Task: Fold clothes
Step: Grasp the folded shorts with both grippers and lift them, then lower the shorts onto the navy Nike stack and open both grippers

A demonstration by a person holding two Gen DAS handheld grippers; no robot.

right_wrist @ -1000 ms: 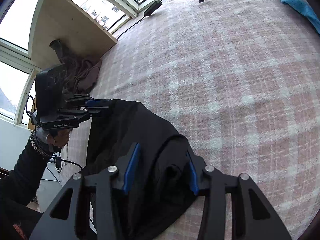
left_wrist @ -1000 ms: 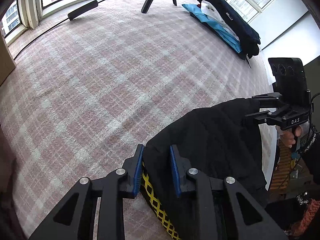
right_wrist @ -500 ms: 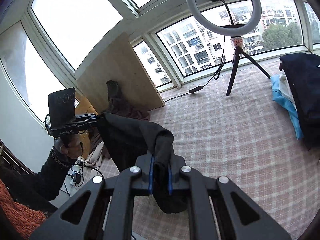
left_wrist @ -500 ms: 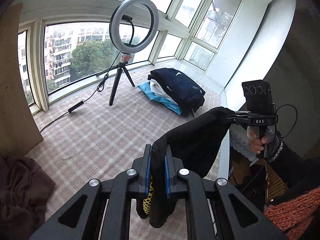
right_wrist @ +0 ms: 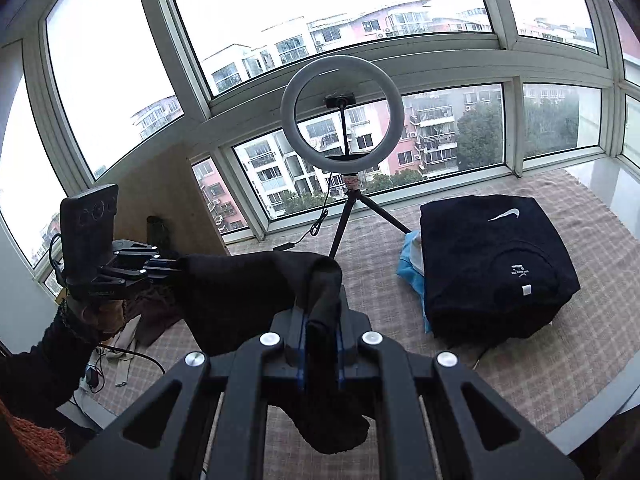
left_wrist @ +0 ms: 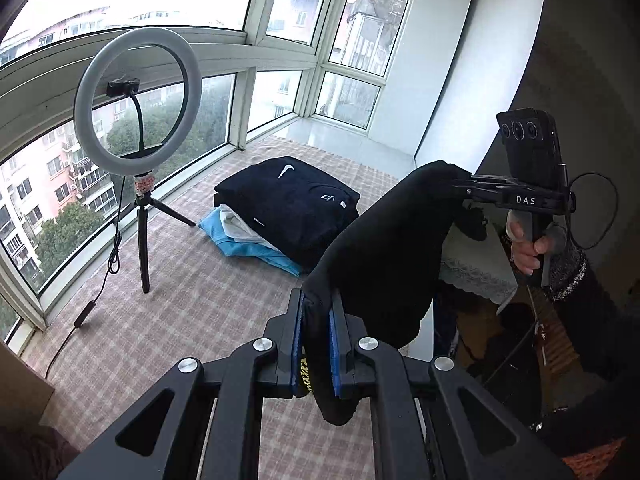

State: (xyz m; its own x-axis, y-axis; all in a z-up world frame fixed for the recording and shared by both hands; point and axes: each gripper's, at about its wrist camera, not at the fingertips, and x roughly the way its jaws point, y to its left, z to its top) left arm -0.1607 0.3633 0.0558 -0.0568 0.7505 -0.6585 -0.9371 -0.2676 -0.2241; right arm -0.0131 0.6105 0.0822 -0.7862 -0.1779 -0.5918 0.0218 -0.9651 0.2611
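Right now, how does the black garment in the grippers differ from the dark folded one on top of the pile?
The black garment hangs in the air, stretched between the left gripper and right gripper; the folded dark garment rests on the pile.
The held one is unfolded and sagging; the folded one is a neat rectangle.
The folded one shows a white swoosh logo; the held one shows yellow print near its hem.
Both are dark fabric.

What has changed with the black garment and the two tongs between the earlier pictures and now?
Both tongs, left and right, closed on the black garment and lifted it off the checked carpet into the air. The folded pile and ring light stayed in place.
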